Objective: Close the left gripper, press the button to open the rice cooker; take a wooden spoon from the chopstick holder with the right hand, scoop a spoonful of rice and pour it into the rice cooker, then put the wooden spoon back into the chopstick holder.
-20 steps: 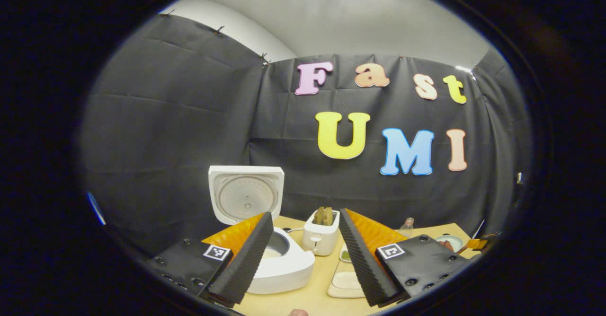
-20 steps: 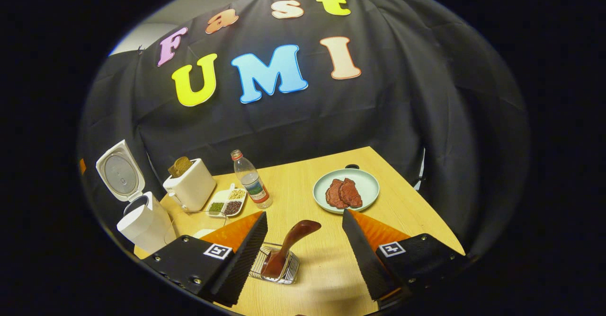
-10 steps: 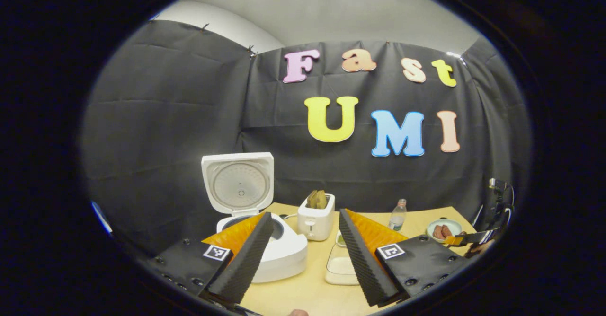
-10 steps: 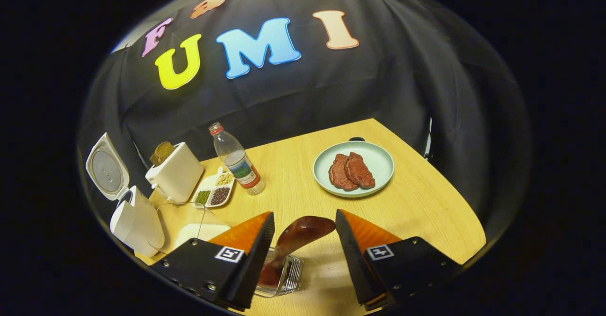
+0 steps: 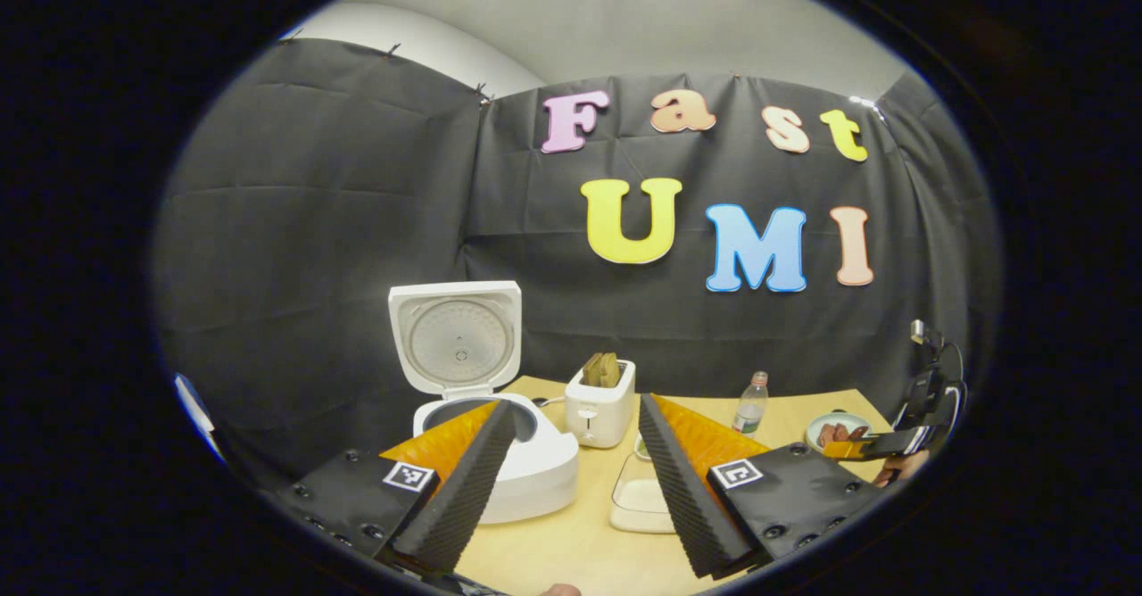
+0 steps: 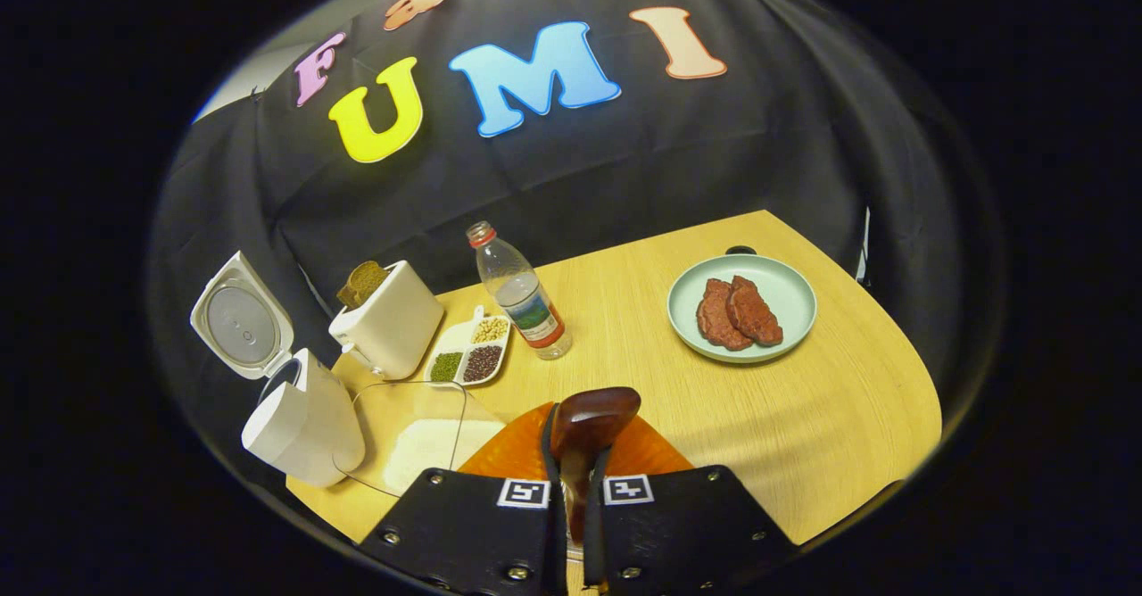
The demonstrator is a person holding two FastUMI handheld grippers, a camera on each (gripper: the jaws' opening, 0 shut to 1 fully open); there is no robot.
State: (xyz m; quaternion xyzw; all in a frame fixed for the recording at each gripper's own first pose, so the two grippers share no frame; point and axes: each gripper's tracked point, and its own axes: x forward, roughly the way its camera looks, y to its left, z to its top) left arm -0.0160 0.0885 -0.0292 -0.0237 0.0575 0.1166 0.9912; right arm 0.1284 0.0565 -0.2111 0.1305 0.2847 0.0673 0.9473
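A light wooden worktop (image 6: 803, 418) stands in a booth hung with black cloth, under a grey ceiling. In the right gripper view, from left to right on it: a white rice cooker (image 6: 299, 413) with its lid raised at the left edge, a clear glass dish of white rice (image 6: 419, 440) just beside it, a white toaster (image 6: 391, 319) with bread in its slot, a small divided tray of beans (image 6: 468, 355), a clear water bottle (image 6: 522, 293) standing upright, and a pale green plate (image 6: 790, 288) with two pieces of red meat, well apart to the right.

The left claw (image 5: 571, 480) hangs with its fingers wide apart, holding nothing, in front of the open rice cooker (image 5: 486, 453) and the toaster (image 5: 599, 413).

The right claw (image 6: 575, 467) is clamped on the handle of the wooden spoon (image 6: 589, 418), both fingers pressed against it near the worktop's near edge. The chopstick holder is hidden beneath the claw.
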